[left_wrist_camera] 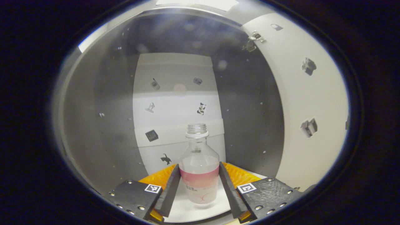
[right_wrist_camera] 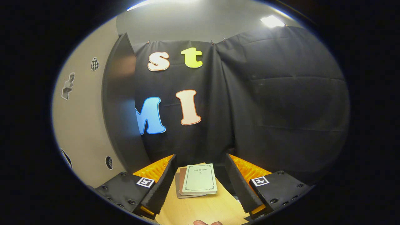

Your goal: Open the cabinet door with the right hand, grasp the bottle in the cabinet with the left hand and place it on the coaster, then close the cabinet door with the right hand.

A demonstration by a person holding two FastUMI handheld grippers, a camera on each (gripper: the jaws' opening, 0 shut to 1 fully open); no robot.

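Observation:
In the left gripper view a clear, capless bottle (left_wrist_camera: pixel 200 175) with a pink band stands upright on the white floor of the cabinet (left_wrist_camera: pixel 178 212). My left gripper (left_wrist_camera: pixel 200 168) reaches into the cabinet, and both fingers press on the bottle's sides at the pink band. The cabinet door (left_wrist_camera: pixel 309 103) is swung open on the right, its hinge (left_wrist_camera: pixel 254 37) near the top. In the right gripper view my right gripper (right_wrist_camera: pixel 200 168) stands open with nothing between its fingers, above a wooden table (right_wrist_camera: pixel 203 209). The dark edge of the door (right_wrist_camera: pixel 120 103) rises to its left.
The cabinet's dark side walls (left_wrist_camera: pixel 106 125) close in on both sides of the bottle, and a white back panel (left_wrist_camera: pixel 178 106) carries small stickers. A stack of thin booklets (right_wrist_camera: pixel 198 181) lies on the table ahead of the right gripper. A person's fingertip (right_wrist_camera: pixel 203 222) shows at the bottom edge.

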